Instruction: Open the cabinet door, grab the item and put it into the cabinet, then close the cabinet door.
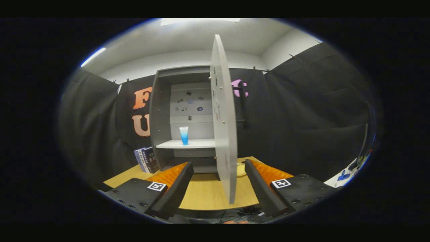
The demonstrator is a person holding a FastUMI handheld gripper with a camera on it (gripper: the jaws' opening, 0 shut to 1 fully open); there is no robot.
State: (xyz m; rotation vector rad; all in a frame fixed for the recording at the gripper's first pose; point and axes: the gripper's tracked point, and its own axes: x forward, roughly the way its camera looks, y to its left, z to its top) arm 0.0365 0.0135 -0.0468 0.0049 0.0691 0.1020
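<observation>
A small blue-and-white tube [183, 135] stands upright on the white shelf [188, 144] inside the grey cabinet [160, 117], towards the left part of that shelf and clear of the side walls. Dark little marks dot the cabinet's pale back panel above it. The cabinet door [223, 124] is swung wide open, hinged on the right side of the opening, so it comes edge-on towards the near side and reaches down past the near rim of the bench [205, 191]. The cabinet itself sits at the far side of this light wooden bench.

The gripper [218, 183] is held back from the cabinet, nearer than the bench's front rim, with its fingers [174, 185] spread wide and holding nothing. The lower part of the open door falls between the two of them, closer to the right one, and I cannot tell whether either touches it.

Left of the cabinet a pair of blue-and-white boxes [146, 160] stands on the bench, leaning against the dark cloth wall. Just right of the door's lower edge a pale roundish thing [241, 169] lies on the bench, too blurred to make out. Cables [235, 213] tangle on the floor below the bench's near edge.
</observation>
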